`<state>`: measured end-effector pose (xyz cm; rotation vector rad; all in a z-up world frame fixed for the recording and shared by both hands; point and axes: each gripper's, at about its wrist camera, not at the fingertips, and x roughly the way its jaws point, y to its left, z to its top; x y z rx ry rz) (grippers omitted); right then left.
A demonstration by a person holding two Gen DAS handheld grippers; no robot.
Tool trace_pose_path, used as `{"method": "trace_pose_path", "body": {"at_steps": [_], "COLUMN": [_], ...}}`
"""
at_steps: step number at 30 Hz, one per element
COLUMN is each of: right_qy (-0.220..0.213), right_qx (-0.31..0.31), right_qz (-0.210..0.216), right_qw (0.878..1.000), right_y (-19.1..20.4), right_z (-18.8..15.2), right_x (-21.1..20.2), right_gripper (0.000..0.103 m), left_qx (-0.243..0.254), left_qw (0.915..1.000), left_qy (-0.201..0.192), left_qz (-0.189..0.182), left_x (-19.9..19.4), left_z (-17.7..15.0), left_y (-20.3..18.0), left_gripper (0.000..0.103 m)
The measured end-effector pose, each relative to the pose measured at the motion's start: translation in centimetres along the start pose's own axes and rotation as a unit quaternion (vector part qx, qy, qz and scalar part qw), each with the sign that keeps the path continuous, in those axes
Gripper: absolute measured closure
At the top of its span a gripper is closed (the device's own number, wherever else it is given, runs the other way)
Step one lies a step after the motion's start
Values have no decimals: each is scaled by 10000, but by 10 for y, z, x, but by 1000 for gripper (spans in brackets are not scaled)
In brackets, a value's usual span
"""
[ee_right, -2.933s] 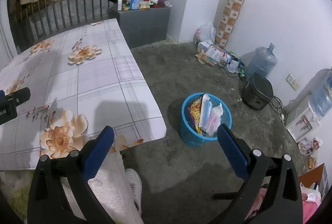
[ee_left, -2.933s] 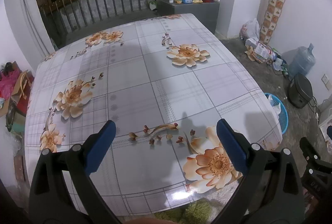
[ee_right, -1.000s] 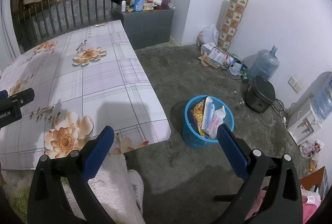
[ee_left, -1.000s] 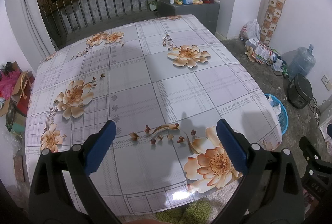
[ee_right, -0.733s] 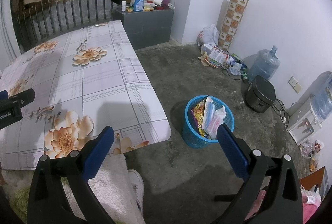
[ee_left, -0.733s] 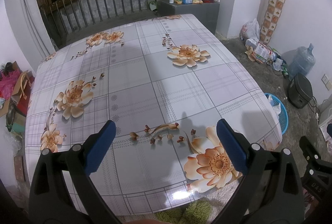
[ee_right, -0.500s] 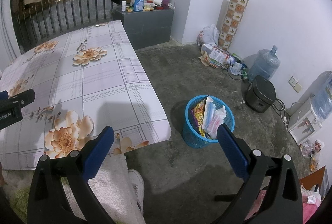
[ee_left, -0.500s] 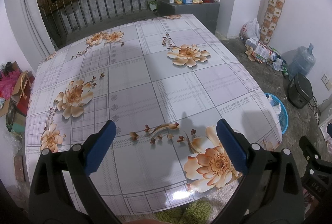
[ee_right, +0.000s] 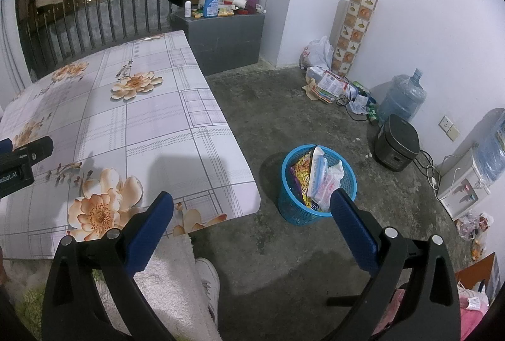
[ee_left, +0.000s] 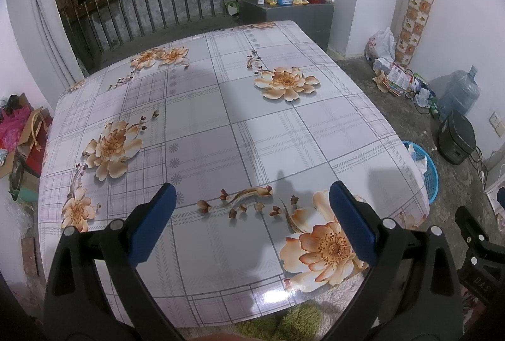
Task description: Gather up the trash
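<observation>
A blue plastic basket (ee_right: 292, 208) stands on the concrete floor to the right of the table, holding wrappers and a white bag (ee_right: 322, 176). Its rim (ee_left: 430, 173) peeks past the table edge in the left wrist view. My right gripper (ee_right: 252, 202) hangs open above the floor between table corner and basket, with nothing between its blue pads. My left gripper (ee_left: 252, 192) is open over the near part of the floral tablecloth (ee_left: 221, 120), also holding nothing. No loose trash shows on the tablecloth.
A black cooker (ee_right: 396, 148), a water jug (ee_right: 401, 101), cables and bags (ee_right: 318, 56) line the right wall. A grey cabinet (ee_right: 227, 34) with bottles stands behind the table near the railing. A person's white shoe (ee_right: 210, 281) and fluffy trouser leg are below.
The right wrist view has shifted slightly since 2.9 s ago, with the basket now a little further right. In the last second nothing has visibly moved.
</observation>
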<state>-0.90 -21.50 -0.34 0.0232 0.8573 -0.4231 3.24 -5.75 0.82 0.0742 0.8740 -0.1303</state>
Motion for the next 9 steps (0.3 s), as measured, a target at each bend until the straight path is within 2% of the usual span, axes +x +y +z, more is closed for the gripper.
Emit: {"method": "trace_pose_path", "body": {"at_steps": [9], "right_qy": [-7], "right_qx": [-2], "right_qz": [7], "right_qw": [10000], "right_y": [1], "right_z": [0], "right_x": [0], "right_gripper": [6], "left_qx": [-1], "left_qw": [10000], "left_qy": [2], "left_qz": [5], "left_x": [0], "left_z": [0], "left_y": [0], "left_gripper": [10]}}
